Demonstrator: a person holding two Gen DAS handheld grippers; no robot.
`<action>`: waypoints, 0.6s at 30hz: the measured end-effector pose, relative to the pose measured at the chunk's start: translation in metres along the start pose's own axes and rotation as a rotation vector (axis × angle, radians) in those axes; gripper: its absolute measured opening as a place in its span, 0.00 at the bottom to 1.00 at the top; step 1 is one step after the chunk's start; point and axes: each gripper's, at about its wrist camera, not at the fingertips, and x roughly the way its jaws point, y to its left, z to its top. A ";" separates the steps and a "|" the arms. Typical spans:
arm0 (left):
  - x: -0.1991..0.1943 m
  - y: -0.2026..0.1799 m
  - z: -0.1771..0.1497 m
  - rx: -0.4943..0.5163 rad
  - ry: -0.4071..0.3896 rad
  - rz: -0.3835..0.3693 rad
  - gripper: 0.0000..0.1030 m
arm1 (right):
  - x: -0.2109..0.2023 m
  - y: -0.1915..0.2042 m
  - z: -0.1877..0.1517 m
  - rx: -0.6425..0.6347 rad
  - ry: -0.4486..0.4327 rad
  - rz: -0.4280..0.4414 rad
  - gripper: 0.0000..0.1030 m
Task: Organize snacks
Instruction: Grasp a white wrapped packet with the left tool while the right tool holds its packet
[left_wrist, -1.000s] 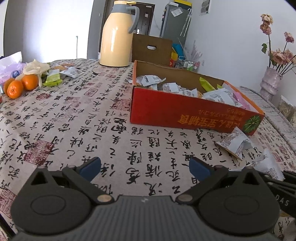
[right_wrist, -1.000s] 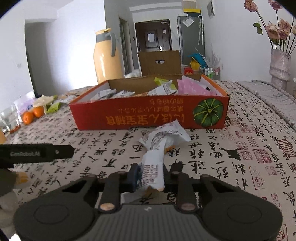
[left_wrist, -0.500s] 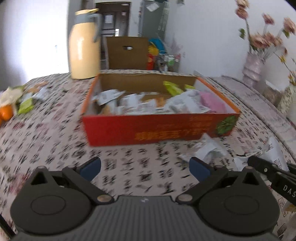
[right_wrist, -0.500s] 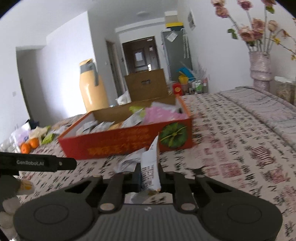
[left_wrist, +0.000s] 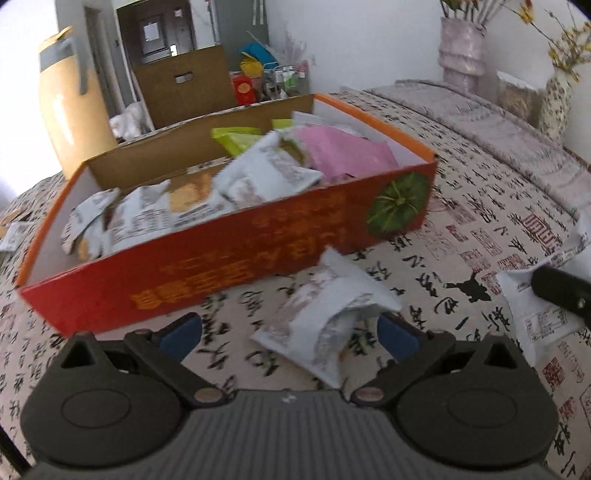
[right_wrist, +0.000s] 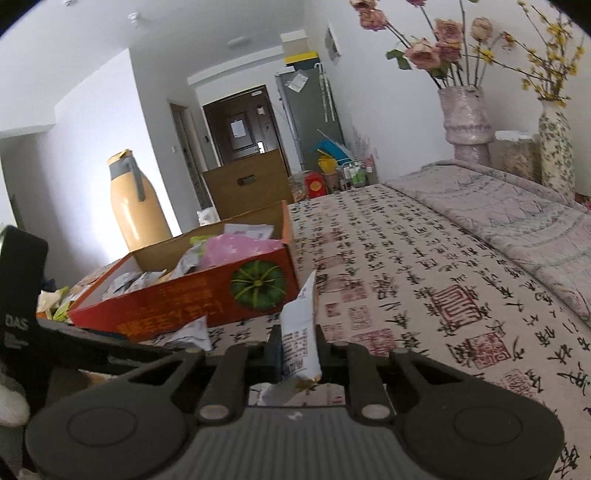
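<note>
Two views, two different risks. In the left wrist view, the left gripper (left_wrist: 290, 332) has its blue-padded fingers (left_wrist: 181, 332) spread wide, and a crumpled white snack packet (left_wrist: 325, 317) lies on the calligraphy-print tablecloth (left_wrist: 480, 206) between them, nearer the pad at 3 o'clock than the one at 9 o'clock. The red cardboard box (left_wrist: 229, 266) with the green pumpkin print fills the view from 10 to 1 o'clock, already heaped with white, pink and green packets. My judgement: closing from here could catch only a loose fold of wrapper, since the packet sits off-centre and looks puffed and slippery, so it may slide out or spin away; a low sweep could also bump the box wall just beyond. At 3 o'clock a second white packet (left_wrist: 535, 314) shows, with a dark bar of the other tool across it. In the right wrist view, the right gripper (right_wrist: 297, 349) is clamped on a narrow white snack packet (right_wrist: 301, 325), which stands nearly upright between the jaws, its top edge leaning toward 1 o'clock. The box (right_wrist: 177, 306) sits at 10 o'clock, with the left tool's black body (right_wrist: 22, 295) at 9 o'clock. The grip appears to be low on the packet, so I judge it could flop or pull free on the way over, and the two tools could collide by the box front.
</note>
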 end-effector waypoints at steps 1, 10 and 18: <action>0.002 -0.003 0.000 0.008 0.001 -0.003 0.97 | 0.001 -0.002 -0.001 0.004 0.001 -0.001 0.13; 0.000 -0.008 0.002 0.026 -0.012 -0.075 0.44 | 0.003 -0.003 -0.004 0.014 0.009 0.016 0.13; -0.026 -0.001 -0.002 0.007 -0.075 -0.086 0.42 | -0.001 0.006 0.000 -0.004 0.004 0.031 0.13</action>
